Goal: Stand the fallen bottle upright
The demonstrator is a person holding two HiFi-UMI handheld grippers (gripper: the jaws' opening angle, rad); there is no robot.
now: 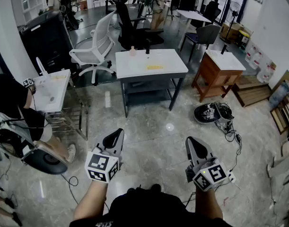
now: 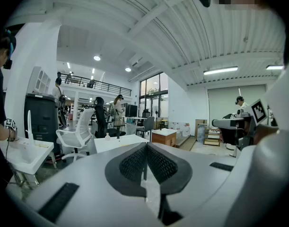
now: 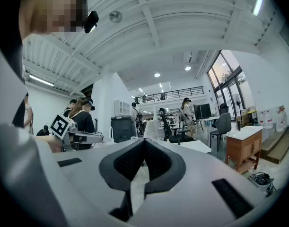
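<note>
A white table [image 1: 135, 69] stands a few steps ahead on the floor. On its far edge are a small clear bottle [image 1: 133, 51] that looks upright and a dark object [image 1: 148, 48]; a yellowish patch [image 1: 154, 67] lies mid-table, too small to identify. My left gripper [image 1: 118, 134] and right gripper [image 1: 192, 141] are held low and far short of the table, both shut on nothing. In the left gripper view the gripper [image 2: 145, 148] has its pads together, with the table [image 2: 120, 142] and bottle [image 2: 107, 136] beyond. The right gripper [image 3: 144, 146] also shows its pads together.
A white office chair [image 1: 94, 48] and a black chair [image 1: 130, 25] stand behind the table. To the right is a wooden cabinet [image 1: 220, 72], with a device and cables [image 1: 213, 113] on the floor. A person sits by a small white table [image 1: 52, 89] at the left.
</note>
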